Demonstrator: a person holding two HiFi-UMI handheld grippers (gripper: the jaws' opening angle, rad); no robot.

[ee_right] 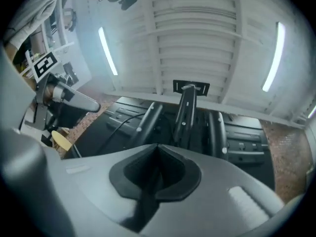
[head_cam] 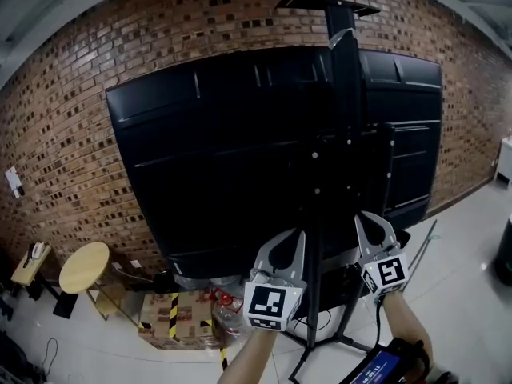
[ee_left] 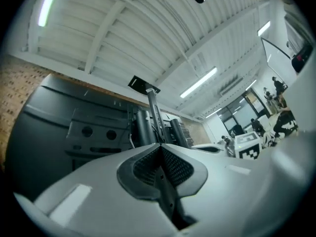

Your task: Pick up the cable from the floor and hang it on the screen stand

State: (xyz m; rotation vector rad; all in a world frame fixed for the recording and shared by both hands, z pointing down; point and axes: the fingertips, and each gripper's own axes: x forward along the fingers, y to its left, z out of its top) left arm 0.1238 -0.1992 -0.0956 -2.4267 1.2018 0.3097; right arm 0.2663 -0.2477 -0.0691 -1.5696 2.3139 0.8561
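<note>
The big black screen [head_cam: 240,150] shows its back to me, mounted on a black stand pole [head_cam: 344,94] whose legs spread on the floor. A thin black cable [head_cam: 318,321] loops on the floor by the stand's base. Another thin cable [ee_right: 118,121] runs across the screen's back. My left gripper [head_cam: 290,235] is raised in front of the screen's lower edge, jaws shut with nothing between them [ee_left: 160,144]. My right gripper [head_cam: 370,217] is held up just right of the pole, also shut and empty [ee_right: 158,145].
A brick wall [head_cam: 72,126] stands behind the screen. At the lower left are a round wooden stool [head_cam: 84,266], a small side table [head_cam: 32,262] and a taped cardboard box [head_cam: 172,314]. A dark bin [head_cam: 506,254] sits at the right edge.
</note>
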